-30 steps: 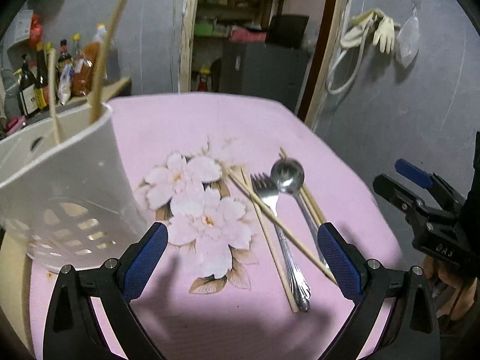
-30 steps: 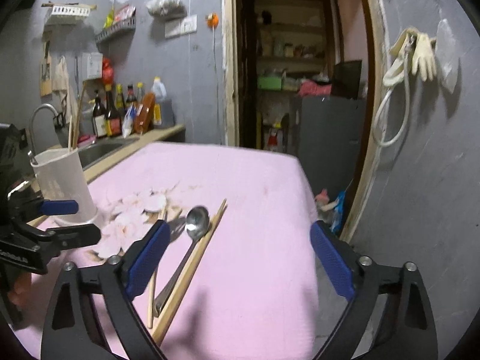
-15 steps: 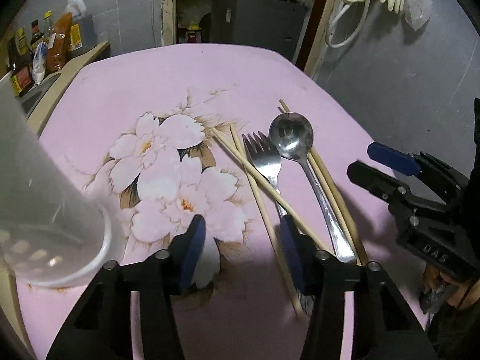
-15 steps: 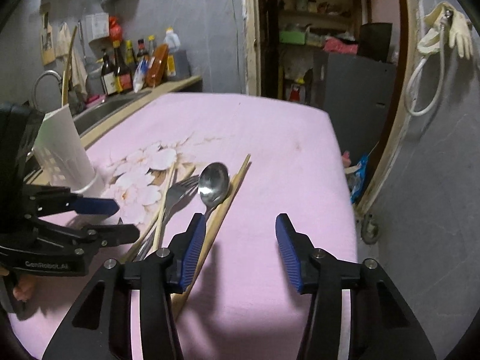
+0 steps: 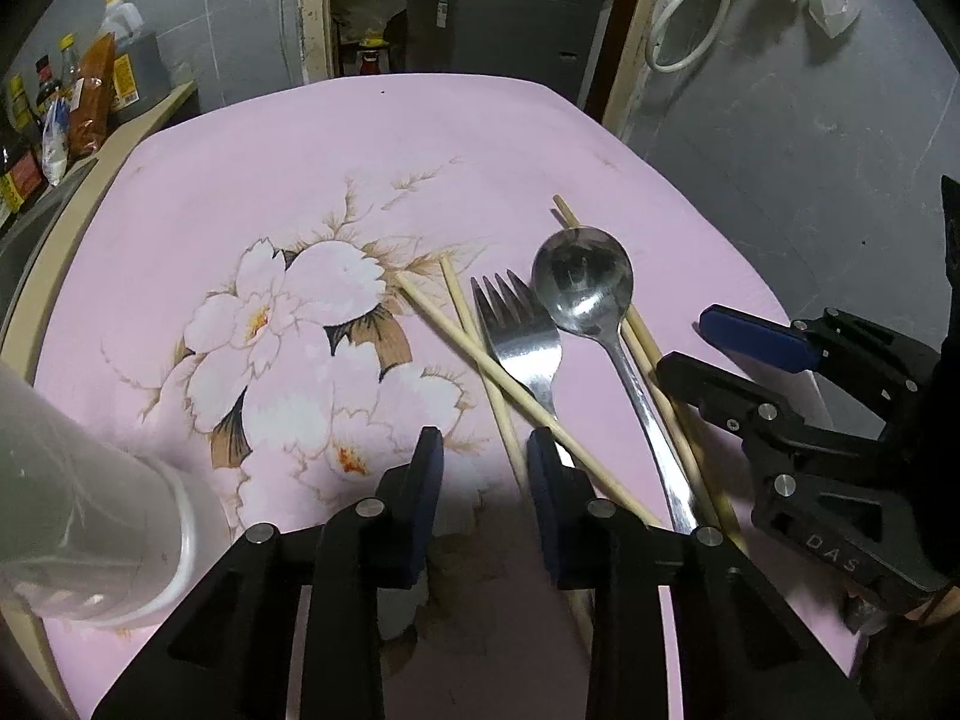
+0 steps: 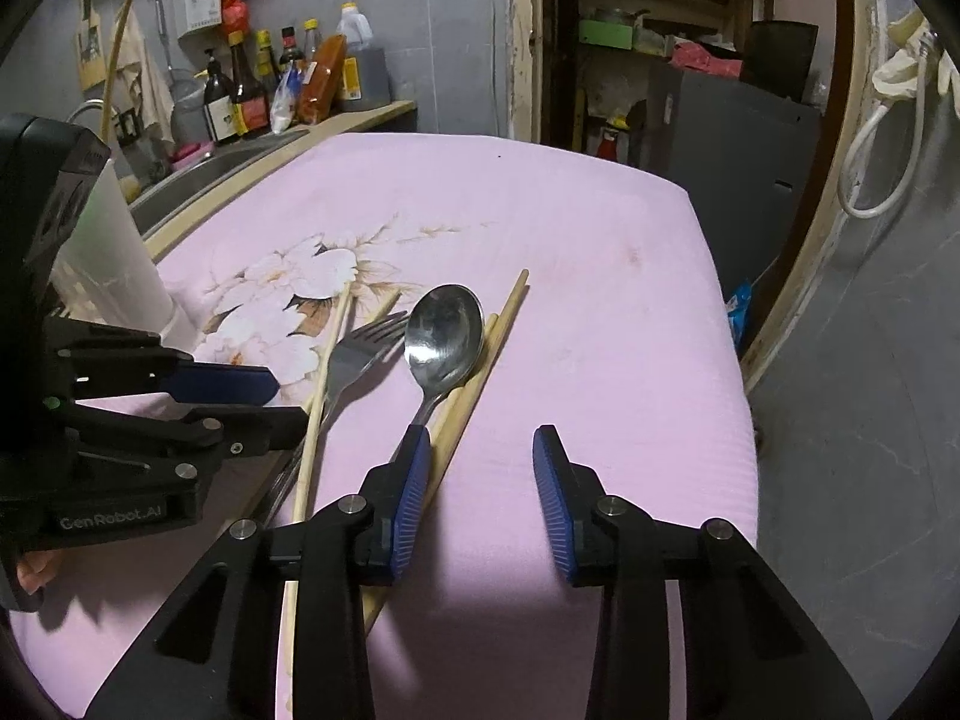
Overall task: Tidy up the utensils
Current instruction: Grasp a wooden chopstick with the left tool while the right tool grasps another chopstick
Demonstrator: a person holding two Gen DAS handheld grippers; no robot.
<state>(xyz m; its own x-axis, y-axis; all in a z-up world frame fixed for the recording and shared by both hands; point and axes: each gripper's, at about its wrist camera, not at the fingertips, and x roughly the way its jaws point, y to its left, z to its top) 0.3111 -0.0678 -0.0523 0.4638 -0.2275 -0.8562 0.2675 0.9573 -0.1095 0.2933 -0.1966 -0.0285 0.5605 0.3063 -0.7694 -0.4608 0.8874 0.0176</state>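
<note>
Steel fork (image 5: 528, 348), spoon (image 5: 585, 282) and wooden chopsticks (image 5: 516, 396) lie at frame centre-right on your pink tabletop (image 5: 360, 144) | white utensil holder (image 5: 78, 528) lower left | your left gripper (image 5: 483, 474) jaws narrow, holding nothing | your right gripper (image 6: 480, 480) jaws narrow, holding nothing.

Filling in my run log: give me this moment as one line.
left gripper: open, over chopsticks | right gripper: open, by spoon | fork: on cloth | holder: left

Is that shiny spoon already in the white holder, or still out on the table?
Out. The spoon lies flat on the pink cloth over chopsticks, apart from the white holder.
</note>
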